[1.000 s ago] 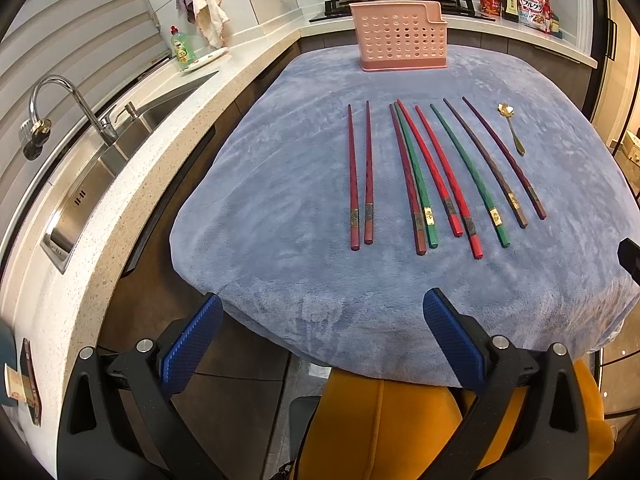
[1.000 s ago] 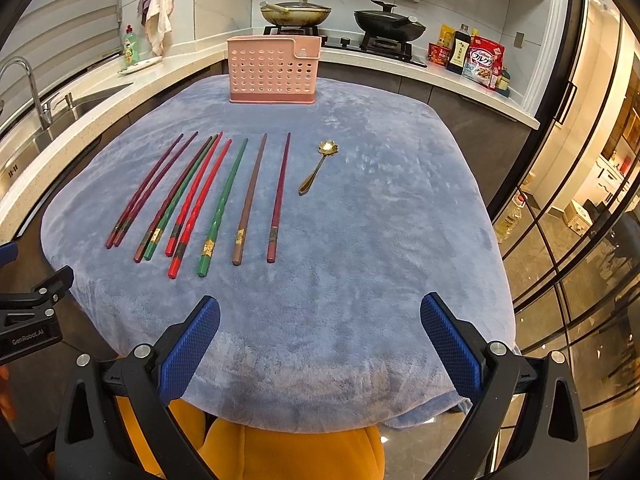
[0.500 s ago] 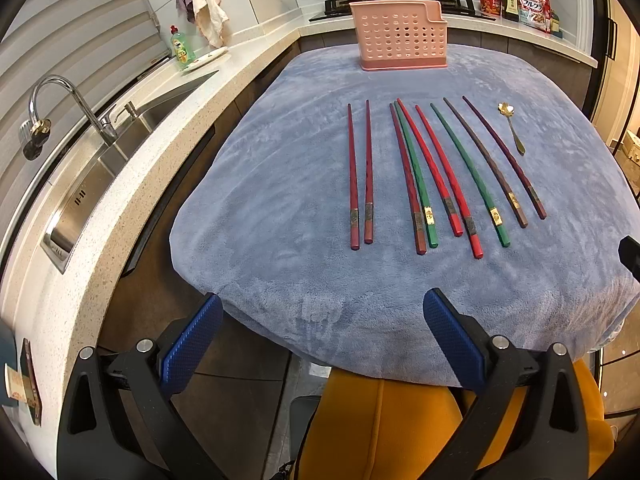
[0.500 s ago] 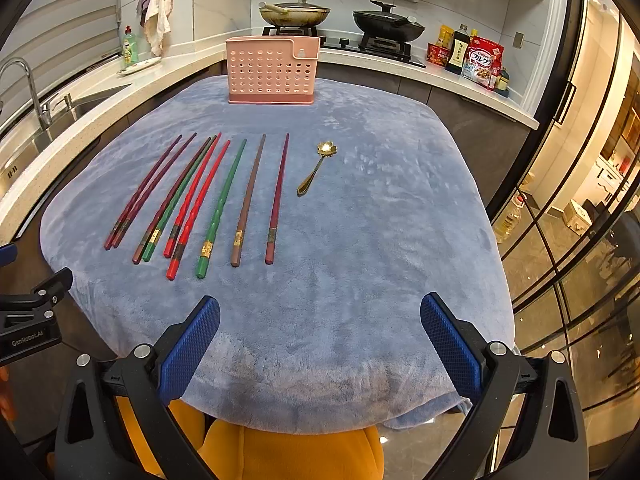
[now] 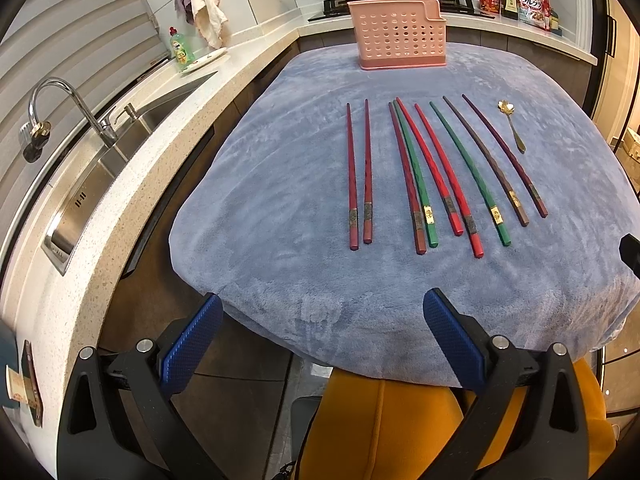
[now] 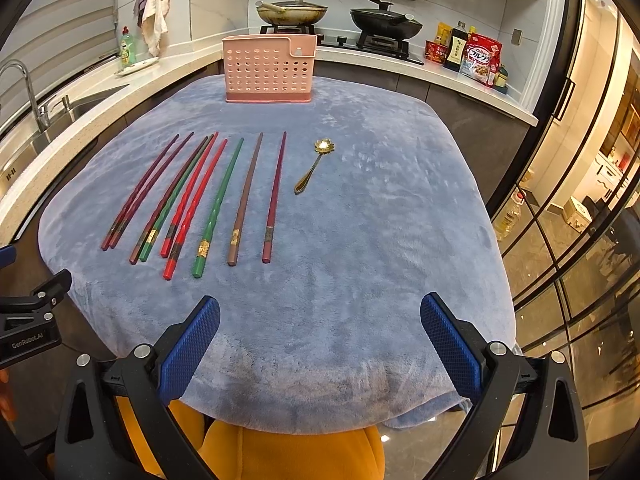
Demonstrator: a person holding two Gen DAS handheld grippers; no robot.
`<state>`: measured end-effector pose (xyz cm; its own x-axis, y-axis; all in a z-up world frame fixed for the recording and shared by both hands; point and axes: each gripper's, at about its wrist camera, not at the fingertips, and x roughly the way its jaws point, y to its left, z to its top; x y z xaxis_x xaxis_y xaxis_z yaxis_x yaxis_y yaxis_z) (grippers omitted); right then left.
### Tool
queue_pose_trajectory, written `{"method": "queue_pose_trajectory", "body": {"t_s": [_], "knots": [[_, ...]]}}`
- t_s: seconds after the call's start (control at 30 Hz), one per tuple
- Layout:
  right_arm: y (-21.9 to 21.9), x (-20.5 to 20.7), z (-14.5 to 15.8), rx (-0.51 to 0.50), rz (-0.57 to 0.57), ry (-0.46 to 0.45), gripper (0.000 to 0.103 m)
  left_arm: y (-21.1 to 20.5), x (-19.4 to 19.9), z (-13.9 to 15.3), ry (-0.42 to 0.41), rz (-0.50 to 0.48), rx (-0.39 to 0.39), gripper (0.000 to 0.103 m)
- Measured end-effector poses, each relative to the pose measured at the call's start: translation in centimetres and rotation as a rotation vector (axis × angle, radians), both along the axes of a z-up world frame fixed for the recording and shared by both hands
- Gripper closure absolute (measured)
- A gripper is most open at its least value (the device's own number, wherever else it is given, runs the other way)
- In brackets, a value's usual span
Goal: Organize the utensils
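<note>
Presently: utensils laid out, both claws idle.
Left claw (image 5: 322, 334) and right claw (image 6: 320, 336) apart, empty; nine chopsticks (image 6: 200, 200), spoon (image 6: 314, 166), pink holder (image 6: 268, 70) on tabletop (image 6: 380, 240).

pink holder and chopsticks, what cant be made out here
- pink holder interior: both views look at its perforated front wall, so contents and dividers are hidden.
- gold bands on the chopsticks: markings too small to read.
- left tool: the right wrist view's left edge cuts it off.
</note>
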<state>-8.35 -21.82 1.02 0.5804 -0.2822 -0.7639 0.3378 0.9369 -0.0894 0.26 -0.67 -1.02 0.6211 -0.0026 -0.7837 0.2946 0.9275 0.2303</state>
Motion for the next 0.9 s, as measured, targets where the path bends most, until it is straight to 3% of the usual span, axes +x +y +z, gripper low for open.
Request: {"method": "queue_pose_trajectory", "body": {"t_s": [0.33,0.53,0.7,0.9], "knots": [[-0.8,0.4,-0.5,0.007,-0.014,0.008,0.007,0.2,0.9,-0.6,0.028,0.014,-0.011,0.007],[-1.9,1.1,-1.3,0.02,-0.039,0.018,0.007,1.9,3.5,-1.8,0.125,0.05,-0.124,0.007],[-2.7,1.9,-2.2,0.038,-0.05,0.03,0.007,2.5,5.8,-2.6,0.14,0.082,-0.168,0.008],[-3.2,3.5,-2.6,0.046,-0.047,0.034,0.007,2.2,8.8,-3.1,0.156,0.083,-0.216,0.018]]}}
